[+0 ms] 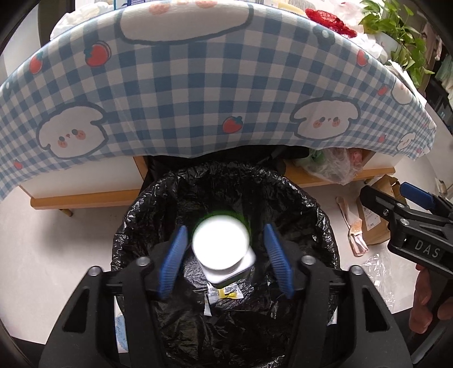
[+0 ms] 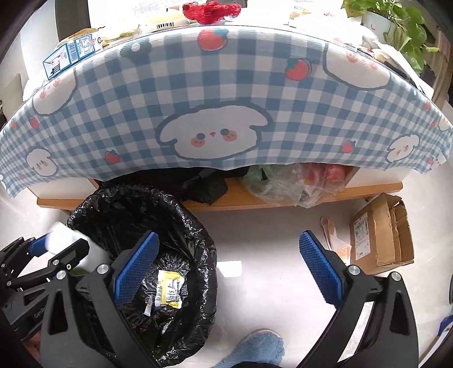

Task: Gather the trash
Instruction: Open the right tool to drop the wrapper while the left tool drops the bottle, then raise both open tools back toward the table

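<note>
A pale, glossy floor (image 2: pixel 271 240) runs under a low wooden counter (image 2: pixel 368 188) draped in a blue-and-white checked cloth (image 2: pixel 198 85) printed with strawberries and white puppies, with a leafy potted plant (image 2: pixel 396 19) at its far right corner in daylight.

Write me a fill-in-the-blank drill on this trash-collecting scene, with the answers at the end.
1. The bin under the left claw looks ___ inside.
2. The container between that claw's pads is ___.
3. The right claw holds ___.
4. The cardboard box lies on the ___.
Answers: black; white; nothing; floor.
</note>
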